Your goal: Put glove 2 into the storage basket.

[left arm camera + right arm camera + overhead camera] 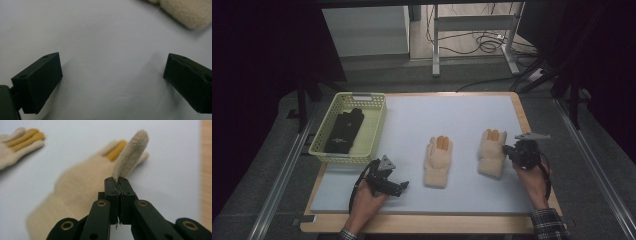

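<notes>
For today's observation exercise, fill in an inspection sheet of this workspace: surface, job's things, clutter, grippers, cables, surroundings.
Surface: pale mat on a wooden table.
Job's things: right cream glove, thumb pinched; left cream glove lies flat.
Clutter: yellow basket holding black gloves.
Grippers: right gripper shut on the thumb; left gripper open over bare mat.
Cables: black cable trails from left gripper.
Surroundings: floor cables, metal frame legs.

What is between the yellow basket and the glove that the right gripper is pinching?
The other cream glove lies between the basket and the pinched glove on the pale mat, as the high view shows.
</notes>
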`<state>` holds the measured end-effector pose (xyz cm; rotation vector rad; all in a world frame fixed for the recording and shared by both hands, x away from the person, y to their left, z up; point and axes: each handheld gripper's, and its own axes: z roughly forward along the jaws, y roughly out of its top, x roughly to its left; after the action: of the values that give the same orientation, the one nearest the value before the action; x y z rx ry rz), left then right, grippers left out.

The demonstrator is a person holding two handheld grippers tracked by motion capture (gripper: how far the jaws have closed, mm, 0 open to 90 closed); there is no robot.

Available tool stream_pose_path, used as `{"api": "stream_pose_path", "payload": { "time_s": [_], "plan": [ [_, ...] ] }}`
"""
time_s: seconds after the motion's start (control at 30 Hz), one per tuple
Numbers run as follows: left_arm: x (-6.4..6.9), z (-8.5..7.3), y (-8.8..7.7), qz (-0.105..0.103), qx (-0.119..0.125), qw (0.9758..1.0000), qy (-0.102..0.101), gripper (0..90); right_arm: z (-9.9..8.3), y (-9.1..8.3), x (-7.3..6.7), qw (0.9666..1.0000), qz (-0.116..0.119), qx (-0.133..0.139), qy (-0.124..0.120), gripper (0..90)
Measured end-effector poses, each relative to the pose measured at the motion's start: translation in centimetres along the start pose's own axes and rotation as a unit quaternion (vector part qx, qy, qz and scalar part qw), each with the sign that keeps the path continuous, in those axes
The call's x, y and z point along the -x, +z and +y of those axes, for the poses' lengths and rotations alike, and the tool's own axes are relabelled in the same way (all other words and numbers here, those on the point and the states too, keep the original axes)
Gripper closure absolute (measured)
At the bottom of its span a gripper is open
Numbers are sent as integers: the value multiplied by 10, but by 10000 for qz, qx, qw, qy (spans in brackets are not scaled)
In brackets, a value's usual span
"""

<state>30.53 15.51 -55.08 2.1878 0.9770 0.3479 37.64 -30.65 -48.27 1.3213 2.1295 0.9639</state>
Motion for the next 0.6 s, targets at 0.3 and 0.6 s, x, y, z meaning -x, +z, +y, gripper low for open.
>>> {"api": "stream_pose_path", "payload": {
  "time_s": [0.3,0.6],
  "plan": [
    [0,0,0,-2,-8,10000,8,18,15,-19,-8,9999,57,61,-126,854],
    [0,0,0,-2,-4,10000,7,18,39,4,-43,9984,409,87,-369,817]
  ]
}}
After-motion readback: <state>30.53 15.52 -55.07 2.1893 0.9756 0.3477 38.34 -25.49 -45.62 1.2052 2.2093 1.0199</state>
